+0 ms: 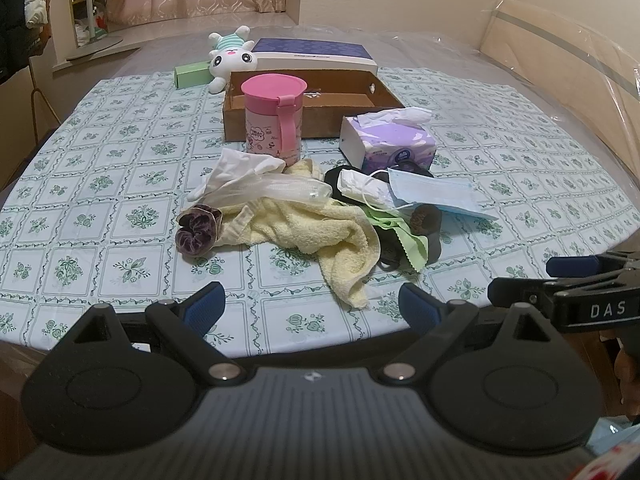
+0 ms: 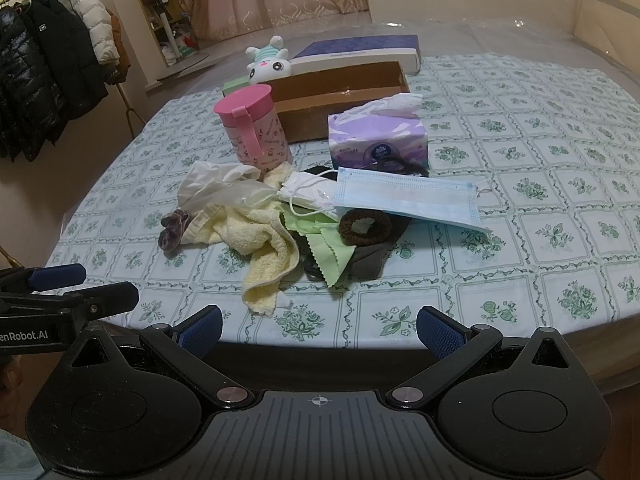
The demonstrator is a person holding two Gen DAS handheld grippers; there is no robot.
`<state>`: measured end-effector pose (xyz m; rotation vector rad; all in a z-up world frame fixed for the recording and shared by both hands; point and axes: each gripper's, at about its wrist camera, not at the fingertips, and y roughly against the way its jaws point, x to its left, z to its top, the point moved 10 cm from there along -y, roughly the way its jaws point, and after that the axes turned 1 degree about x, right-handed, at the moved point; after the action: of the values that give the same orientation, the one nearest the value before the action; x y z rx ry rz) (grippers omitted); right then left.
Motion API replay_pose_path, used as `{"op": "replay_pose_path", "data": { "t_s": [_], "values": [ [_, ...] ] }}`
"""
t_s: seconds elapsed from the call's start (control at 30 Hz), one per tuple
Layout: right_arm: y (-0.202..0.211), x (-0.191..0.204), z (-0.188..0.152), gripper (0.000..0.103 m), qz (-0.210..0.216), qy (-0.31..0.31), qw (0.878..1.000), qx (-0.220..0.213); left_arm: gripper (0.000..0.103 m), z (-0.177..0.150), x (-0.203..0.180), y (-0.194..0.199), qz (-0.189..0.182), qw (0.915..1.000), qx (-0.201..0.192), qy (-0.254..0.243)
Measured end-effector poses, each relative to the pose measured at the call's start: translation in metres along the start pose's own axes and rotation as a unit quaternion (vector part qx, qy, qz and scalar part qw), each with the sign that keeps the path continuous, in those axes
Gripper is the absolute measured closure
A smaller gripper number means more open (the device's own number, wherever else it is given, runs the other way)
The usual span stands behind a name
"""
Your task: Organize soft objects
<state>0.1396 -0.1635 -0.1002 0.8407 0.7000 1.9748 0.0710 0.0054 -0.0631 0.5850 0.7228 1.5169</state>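
Hovering both claws spread and empty at the desk edge: left claw (image 1: 312, 304), right claw (image 2: 320, 326) | yellow towel (image 1: 320, 232) mid-desk, limp, light | you pinch its near hanging corner

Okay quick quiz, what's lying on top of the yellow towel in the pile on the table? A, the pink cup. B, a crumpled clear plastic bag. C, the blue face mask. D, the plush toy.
B: the clear plastic bag lies across the upper part of the yellow towel, while the blue face mask sits off to the right, and the pink cup stands behind the pile.
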Motion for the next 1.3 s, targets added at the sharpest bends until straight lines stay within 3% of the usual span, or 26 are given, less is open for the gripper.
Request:
{"op": "replay_pose_path", "data": {
  "t_s": [0.57, 0.93, 1.3],
  "values": [
    [-0.004, -0.003, -0.001, 0.0, -0.001, -0.002, 1.0, 0.0, 0.01, -0.001, 0.005, -0.006, 0.003, 1.0, 0.003, 0.004],
    [-0.013, -0.029, 0.017, 0.0, -0.021, -0.009, 1.0, -0.017, 0.01, 0.008, 0.022, -0.02, 0.023, 0.9996, 0.005, 0.016],
    [-0.031, -0.054, 0.036, 0.0, -0.02, 0.001, 0.999, -0.042, 0.01, 0.012, 0.05, -0.049, 0.04, 0.9976, 0.032, 0.046]
  ]
}}
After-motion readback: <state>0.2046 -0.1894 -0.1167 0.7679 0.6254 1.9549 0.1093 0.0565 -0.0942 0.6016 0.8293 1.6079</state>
